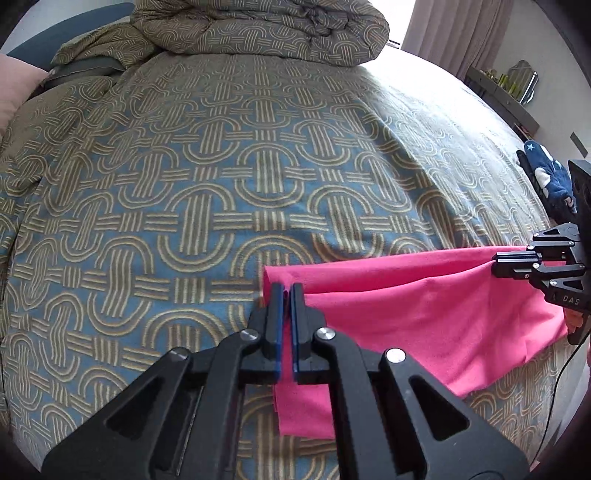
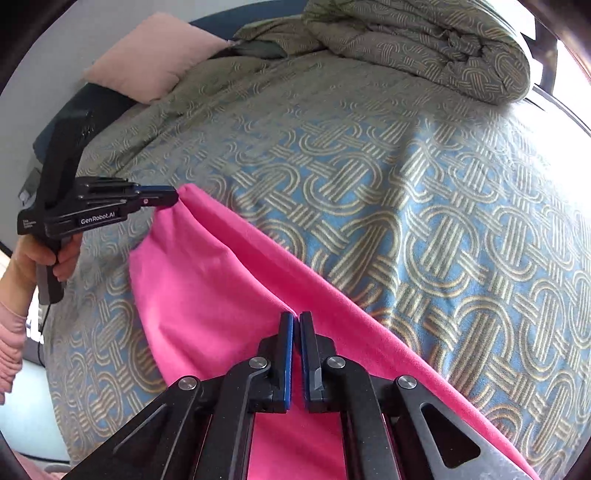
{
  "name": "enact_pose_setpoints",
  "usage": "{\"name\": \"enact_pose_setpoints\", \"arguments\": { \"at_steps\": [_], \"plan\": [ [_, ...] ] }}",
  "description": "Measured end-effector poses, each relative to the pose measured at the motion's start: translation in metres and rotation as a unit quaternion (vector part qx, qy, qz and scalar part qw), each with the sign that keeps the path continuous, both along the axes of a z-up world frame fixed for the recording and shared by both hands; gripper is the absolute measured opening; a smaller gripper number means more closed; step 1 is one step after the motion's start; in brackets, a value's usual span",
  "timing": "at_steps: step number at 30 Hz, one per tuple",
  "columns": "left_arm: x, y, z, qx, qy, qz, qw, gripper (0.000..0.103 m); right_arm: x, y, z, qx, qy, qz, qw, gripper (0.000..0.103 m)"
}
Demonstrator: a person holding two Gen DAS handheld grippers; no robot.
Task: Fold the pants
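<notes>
Black hand-held gripper (image 2: 173, 197) w/ "GenRobot.AI"

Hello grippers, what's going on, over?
Left gripper and right gripper both shut on pink pants, held up over the bed cover. Nothing in the way.

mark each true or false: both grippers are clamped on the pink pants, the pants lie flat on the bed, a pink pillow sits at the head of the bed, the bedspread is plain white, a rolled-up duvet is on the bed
1. Both grippers are clamped on the pink pants. True: the left gripper and the right gripper each pinch the fabric.
2. The pants lie flat on the bed. False: the top edge is stretched between the grippers and the cloth sags below it.
3. A pink pillow sits at the head of the bed. True.
4. The bedspread is plain white. False: it is blue with a tan interlocking pattern.
5. A rolled-up duvet is on the bed. True, bundled at the far end.
</notes>
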State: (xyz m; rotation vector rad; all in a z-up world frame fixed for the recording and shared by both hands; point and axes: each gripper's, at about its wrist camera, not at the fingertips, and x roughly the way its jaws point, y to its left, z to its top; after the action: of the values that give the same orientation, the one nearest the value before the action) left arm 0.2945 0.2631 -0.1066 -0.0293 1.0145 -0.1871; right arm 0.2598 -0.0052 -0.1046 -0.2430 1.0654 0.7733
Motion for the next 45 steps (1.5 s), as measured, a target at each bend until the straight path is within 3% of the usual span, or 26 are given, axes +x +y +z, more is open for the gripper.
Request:
{"name": "enact_pose_setpoints", "arguments": {
  "at_steps": [3,7,10,12,13,16,18,19,20,22,26,29,35,41,45],
  "plan": [
    [0.006,-0.001,0.008,-0.001,-0.011,0.002,0.9999,0.005,0.005,-0.007,0.017,0.013,-0.019,-0.013,1.0,0.002],
    [0.019,0.001,-0.003,0.048,0.002,0.04,0.998,0.009,0.022,-0.006,0.024,0.026,-0.019,-0.033,0.999,0.001],
    [0.016,0.011,-0.009,0.001,0.017,0.039,0.9991,0.021,0.028,0.01,0.011,0.005,0.008,-0.005,1.0,0.003],
    [0.008,0.009,-0.01,-0.019,0.012,0.005,0.9997,0.033,0.022,0.016,0.003,-0.022,0.0,0.021,1.0,0.009],
    [0.005,0.005,-0.011,-0.015,0.011,-0.012,0.9997,0.035,0.016,0.019,0.001,-0.033,-0.003,0.034,0.999,0.018],
    [0.004,-0.01,-0.024,0.025,0.028,-0.044,0.9983,0.039,0.01,0.026,-0.008,-0.067,-0.011,0.061,0.996,0.045],
    [0.004,-0.017,-0.034,0.049,0.034,-0.049,0.997,0.039,0.006,0.027,-0.014,-0.09,-0.018,0.07,0.993,0.049],
    [0.004,-0.018,-0.034,0.049,0.024,-0.046,0.9975,0.037,0.007,0.026,-0.017,-0.096,-0.018,0.071,0.993,0.049],
    [0.003,-0.018,-0.031,0.039,0.017,-0.045,0.9981,0.011,0.007,0.026,-0.019,-0.098,-0.014,0.07,0.993,0.039],
    [0.001,-0.018,-0.026,0.026,0.01,-0.041,0.9988,0.006,0.008,0.027,-0.025,-0.099,-0.004,0.06,0.993,0.003],
    [-0.014,-0.022,-0.011,0.042,-0.025,-0.046,0.9977,0.006,0.001,0.024,-0.017,-0.081,-0.026,0.052,0.995,0.002],
    [-0.014,-0.021,-0.003,0.049,-0.027,-0.051,0.9971,0.007,-0.005,0.015,-0.005,-0.063,-0.031,0.045,0.996,0.002],
    [-0.005,-0.012,-0.01,0.064,-0.011,-0.019,0.9977,0.009,-0.007,0.006,0.005,-0.051,-0.036,0.038,0.997,0.002],
    [0.0,-0.007,-0.018,0.012,0.005,-0.023,0.9996,0.01,-0.004,0.015,0.004,-0.053,-0.039,0.037,0.997,0.002],
    [0.011,-0.008,-0.03,0.027,0.024,-0.011,0.9993,0.02,-0.001,0.019,0.002,-0.054,-0.035,0.038,0.997,0.002]
  ]
}}
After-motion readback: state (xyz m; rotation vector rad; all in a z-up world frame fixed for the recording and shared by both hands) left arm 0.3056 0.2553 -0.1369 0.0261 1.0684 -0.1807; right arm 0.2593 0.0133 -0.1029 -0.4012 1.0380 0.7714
